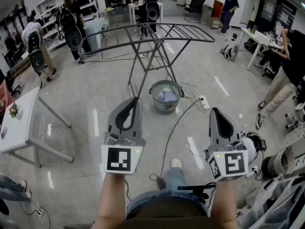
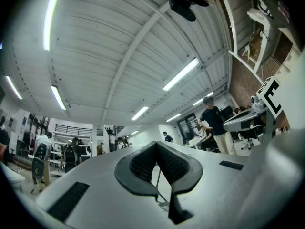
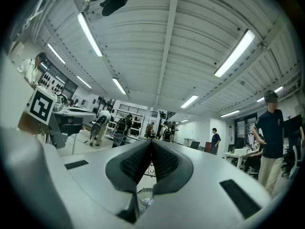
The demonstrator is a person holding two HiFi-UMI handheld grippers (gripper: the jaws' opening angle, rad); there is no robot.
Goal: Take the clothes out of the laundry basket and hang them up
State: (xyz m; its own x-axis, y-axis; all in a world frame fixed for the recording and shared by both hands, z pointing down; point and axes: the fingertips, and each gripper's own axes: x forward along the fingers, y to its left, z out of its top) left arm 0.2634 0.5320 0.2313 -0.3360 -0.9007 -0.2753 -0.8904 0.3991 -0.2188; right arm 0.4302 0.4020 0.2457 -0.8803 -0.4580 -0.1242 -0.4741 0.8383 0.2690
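Note:
A round grey mesh laundry basket [image 1: 165, 97] stands on the floor ahead of me, with pale purple and white clothes [image 1: 167, 96] inside. Behind it is a bare metal drying rack [image 1: 147, 34] with its wings spread. My left gripper [image 1: 137, 100] is held level just left of and short of the basket, its jaws shut on nothing. My right gripper [image 1: 213, 110] hovers to the basket's right, also shut with nothing in it. In the right gripper view the shut gripper [image 3: 151, 141] points at the basket [image 3: 144, 197], low below it. The left gripper [image 2: 156, 143] is shut too, its view tilted up at the ceiling.
A white table [image 1: 19, 123] stands at the left. A black cable [image 1: 172, 128] and a power strip [image 1: 205, 102] lie on the floor right of the basket. A person [image 1: 285, 78] stands at the right, others work at the back. Clear bins [image 1: 281, 199] sit lower right.

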